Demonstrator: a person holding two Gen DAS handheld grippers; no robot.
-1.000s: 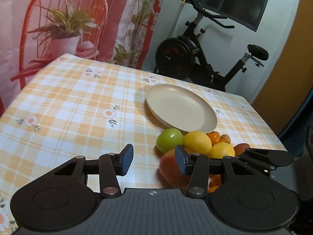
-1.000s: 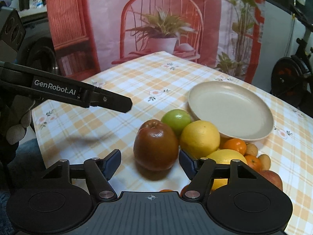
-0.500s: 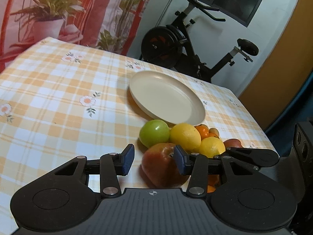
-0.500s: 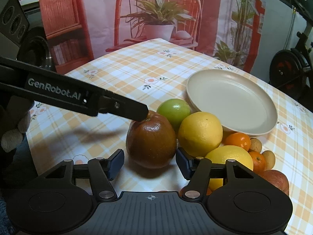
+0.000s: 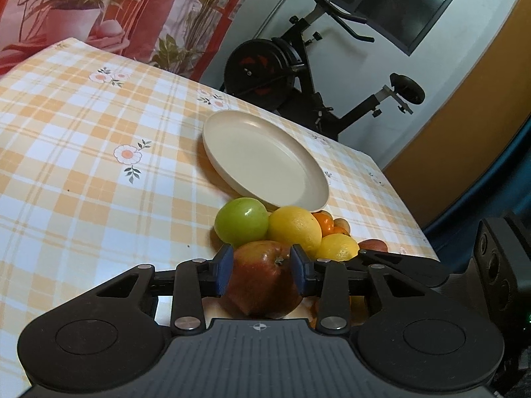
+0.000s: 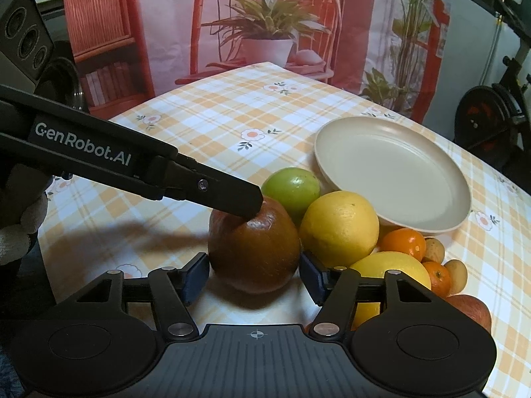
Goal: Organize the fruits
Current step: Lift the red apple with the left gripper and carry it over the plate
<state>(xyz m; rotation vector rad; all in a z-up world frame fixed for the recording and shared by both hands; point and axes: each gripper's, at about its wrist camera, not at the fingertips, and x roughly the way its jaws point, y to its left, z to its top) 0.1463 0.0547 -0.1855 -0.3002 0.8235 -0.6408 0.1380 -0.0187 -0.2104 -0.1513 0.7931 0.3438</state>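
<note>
Fruits lie heaped on the checked bench [image 5: 83, 172], and the red apple [image 5: 264, 282] at the near edge of the heap sits between the blue pads [image 5: 223, 270] of the left tool [image 5: 262, 270]. Its jaws have just been closing and now press the apple on both flanks. The right tool [image 6: 254, 278] straddles the same apple [image 6: 254, 248] from another side, jaws apart, pads just beside the skin; whether they touch I cannot tell. Just beyond the left tool's tips sit a green apple [image 5: 241, 222] and a lemon [image 5: 295, 229], touching the red apple, with a second lemon [image 5: 337, 248] and small oranges [image 5: 325, 224] to the right. A cream plate [image 5: 265, 162] lies further beyond, with an exercise bike [image 5: 298, 76] past the bench.
</note>
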